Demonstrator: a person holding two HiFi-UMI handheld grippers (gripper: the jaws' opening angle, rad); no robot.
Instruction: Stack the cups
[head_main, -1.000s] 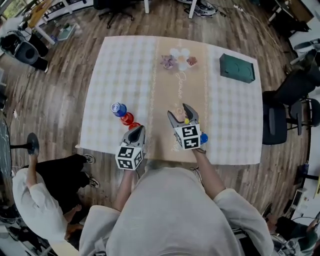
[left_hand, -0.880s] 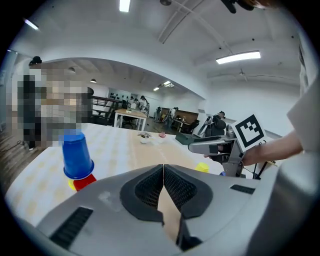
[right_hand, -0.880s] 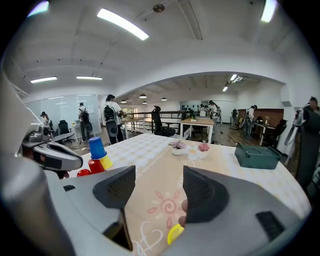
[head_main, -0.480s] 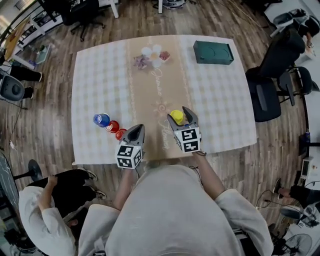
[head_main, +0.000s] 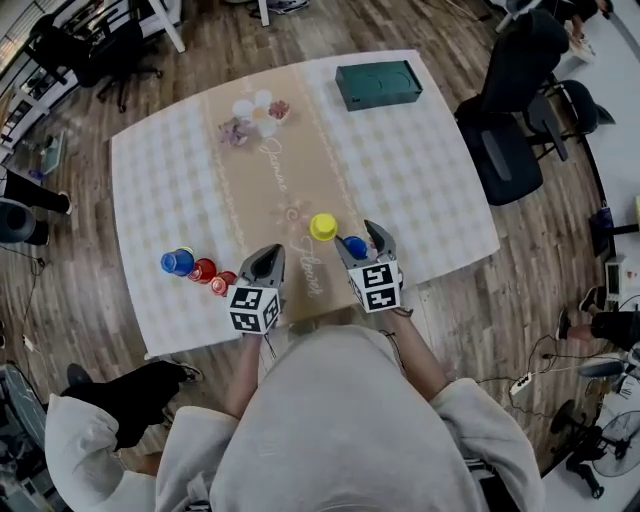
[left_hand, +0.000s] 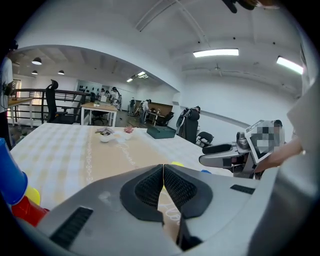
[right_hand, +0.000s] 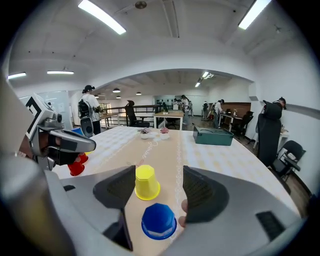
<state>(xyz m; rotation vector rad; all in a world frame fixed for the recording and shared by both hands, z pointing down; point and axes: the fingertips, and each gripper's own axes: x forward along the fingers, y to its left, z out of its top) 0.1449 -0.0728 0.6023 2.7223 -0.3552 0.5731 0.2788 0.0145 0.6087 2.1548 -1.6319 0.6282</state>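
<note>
Right tool (head_main: 359, 240) is released, jaws wide apart, nothing clamped. The blue cup (right_hand: 159, 221) stands upside down on the worktop (head_main: 430, 190) between those jaws, deep toward the throat. As far as we can tell, it is clear of both pads.

The yellow cup (right_hand: 146, 182) is also upside down, straight ahead past the blue one. It sits roughly level with the jaw tips, a touch left of centre. Both cups have vertical axes, rims down.

So we read the line as tool, blue, yellow, all on one heading: clamp blue, lift, carry forward, drop over yellow.

Left tool (left_hand: 163, 170) is clenched on nothing, off to the side near the row of cups (head_main: 200, 270). The right tool is clearly the nearer one.
</note>
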